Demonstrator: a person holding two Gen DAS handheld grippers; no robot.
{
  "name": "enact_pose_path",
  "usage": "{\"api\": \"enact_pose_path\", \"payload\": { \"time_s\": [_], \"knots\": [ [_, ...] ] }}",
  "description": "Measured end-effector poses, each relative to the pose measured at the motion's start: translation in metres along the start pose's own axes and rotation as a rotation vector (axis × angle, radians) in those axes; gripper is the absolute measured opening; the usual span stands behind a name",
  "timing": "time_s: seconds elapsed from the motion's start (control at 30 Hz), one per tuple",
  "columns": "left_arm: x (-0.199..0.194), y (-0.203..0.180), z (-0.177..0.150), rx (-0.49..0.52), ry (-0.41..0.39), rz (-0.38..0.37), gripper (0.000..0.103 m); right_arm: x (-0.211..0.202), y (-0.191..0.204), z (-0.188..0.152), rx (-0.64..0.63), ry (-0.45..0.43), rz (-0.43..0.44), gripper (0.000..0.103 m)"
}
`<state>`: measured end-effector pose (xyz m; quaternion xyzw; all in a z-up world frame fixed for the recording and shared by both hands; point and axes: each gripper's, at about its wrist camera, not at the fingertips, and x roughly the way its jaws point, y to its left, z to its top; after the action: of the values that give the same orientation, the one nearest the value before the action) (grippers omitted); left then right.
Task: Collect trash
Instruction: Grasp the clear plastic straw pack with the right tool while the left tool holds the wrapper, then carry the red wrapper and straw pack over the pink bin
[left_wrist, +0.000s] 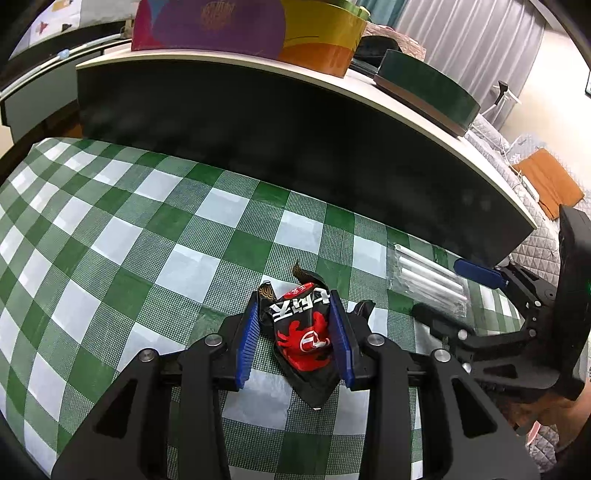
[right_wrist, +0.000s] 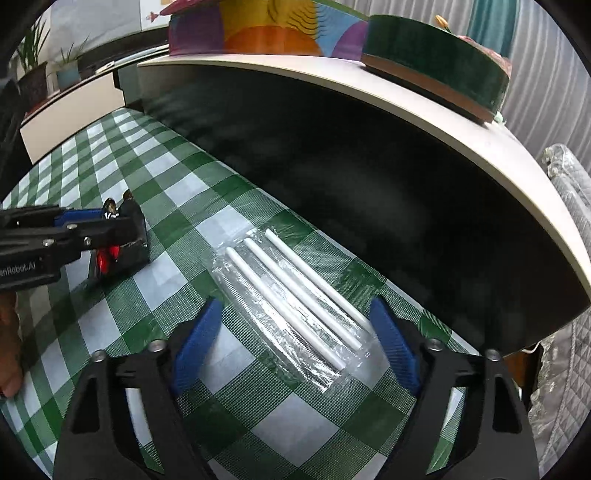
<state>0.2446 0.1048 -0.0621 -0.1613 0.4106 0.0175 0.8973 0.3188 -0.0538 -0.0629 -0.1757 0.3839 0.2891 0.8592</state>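
Pinching a crumpled black-and-red snack wrapper (left_wrist: 304, 334) between its blue pads, the left gripper (left_wrist: 298, 306) sits low over the green-checked tablecloth (left_wrist: 122, 236). The wrapper's lower tip hangs out below the pads, its white lettering reads upside down and I cannot make it out, and from the right wrist camera most of the wrapper (right_wrist: 122, 254) is hidden behind the gripper's black frame (right_wrist: 94, 216).

The right gripper (right_wrist: 299, 306) has its fingers spread wide, one on either side of a clear plastic packet of white straws (right_wrist: 295, 302) without touching it. The packet lies flat near the far edge of the cloth, angled, its film wrinkled and glinting so its outline is hard to trace; three white straws show inside. From the left wrist camera the same packet (left_wrist: 424, 273) lies to the right of the wrapper, apart from it, with the right gripper (left_wrist: 443, 291) blurred beside it.

Just beyond the cloth's far edge rises a dark panel (right_wrist: 351, 177) under a pale shelf top (right_wrist: 461, 136), which carries a brightly coloured box (left_wrist: 251, 26) and a dark green tin (right_wrist: 436, 55), both cut off at the top.
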Motion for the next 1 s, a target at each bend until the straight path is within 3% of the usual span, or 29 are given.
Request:
{"api": "enact_pose_path", "payload": {
  "time_s": [0.03, 0.1, 0.17, 0.27, 0.53, 1.0],
  "knots": [
    [0.000, 0.000, 0.000, 0.001, 0.000, 0.002, 0.035, -0.002, -0.002, -0.001, 0.008, -0.004, 0.005, 0.058],
    [0.000, -0.001, 0.000, -0.002, 0.000, 0.003, 0.035, -0.003, -0.004, -0.003, 0.027, -0.005, 0.017, 0.032],
    [0.000, -0.002, 0.001, -0.004, 0.000, 0.004, 0.035, -0.007, -0.005, -0.007, 0.043, -0.003, 0.010, 0.017],
    [-0.003, -0.005, 0.000, -0.001, -0.001, 0.016, 0.035, -0.018, -0.012, -0.014, 0.111, -0.007, 0.023, 0.006],
    [-0.015, -0.024, -0.008, 0.044, -0.007, 0.031, 0.034, -0.067, -0.019, -0.045, 0.279, -0.044, 0.015, 0.005],
    [-0.063, -0.068, -0.041, 0.158, -0.054, 0.009, 0.034, -0.158, 0.004, -0.089, 0.340, -0.065, -0.062, 0.005]
  ]
}}
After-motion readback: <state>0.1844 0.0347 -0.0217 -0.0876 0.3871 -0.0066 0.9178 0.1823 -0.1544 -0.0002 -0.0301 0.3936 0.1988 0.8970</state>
